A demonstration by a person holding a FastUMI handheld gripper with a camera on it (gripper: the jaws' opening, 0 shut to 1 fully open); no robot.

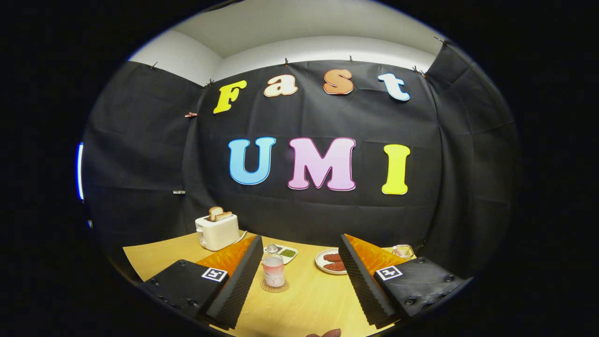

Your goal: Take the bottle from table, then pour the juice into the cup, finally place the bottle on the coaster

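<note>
Bottle [273, 270] upright on a round coaster [275, 286], part full of pinkish juice, clear cap on top; just ahead of the jaws, nearer the left finger [236, 283] and apart from it. Behind the bottle, a small divided tray [283, 253] with something green in one compartment. Beyond the right finger [362, 281], a white plate [329, 262] carrying reddish-brown slices, and further right a small clear container [403, 251], contents too small to tell. Beyond the left finger, a white toaster [217, 231] with two slices of toast standing in its slots. Jaws [299, 285] spread wide over the wooden surface [304, 304], gripping nothing, touching nothing.
</note>
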